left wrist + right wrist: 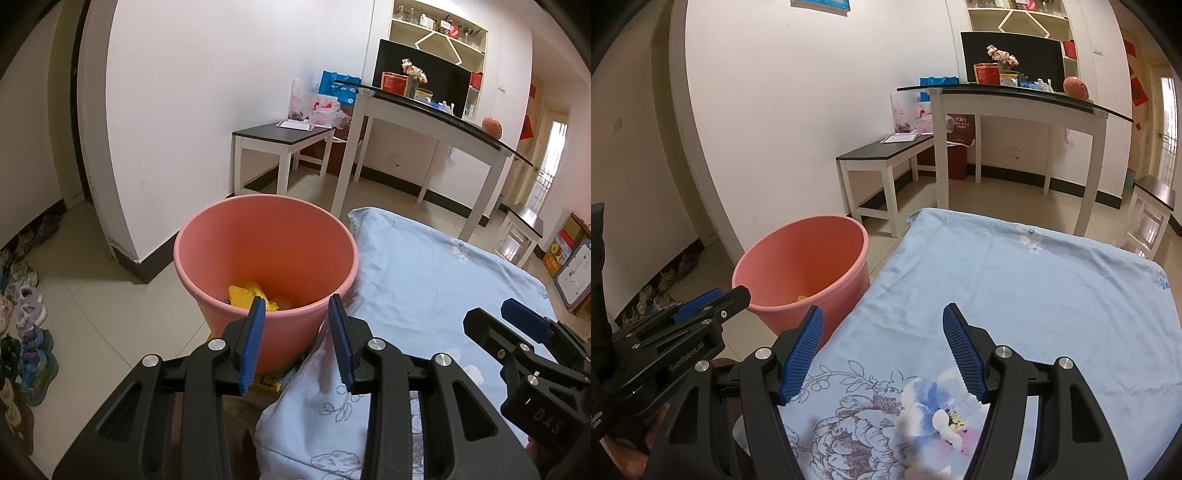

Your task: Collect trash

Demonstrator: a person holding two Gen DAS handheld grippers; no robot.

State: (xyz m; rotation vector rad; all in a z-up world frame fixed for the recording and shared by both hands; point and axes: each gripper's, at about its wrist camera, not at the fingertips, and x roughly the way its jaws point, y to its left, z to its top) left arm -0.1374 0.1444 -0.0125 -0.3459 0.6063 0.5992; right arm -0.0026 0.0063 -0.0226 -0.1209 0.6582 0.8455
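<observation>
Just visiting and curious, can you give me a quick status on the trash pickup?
Left gripper open, empty, at pink bucket rim. Right gripper open, empty, over blue floral cloth. Yellow trash in bucket. Nothing blocking.

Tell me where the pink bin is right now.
The pink bin stands on the tiled floor against the left edge of the blue floral sheet. In the left wrist view it is straight ahead of the left hand-held gripper.
</observation>
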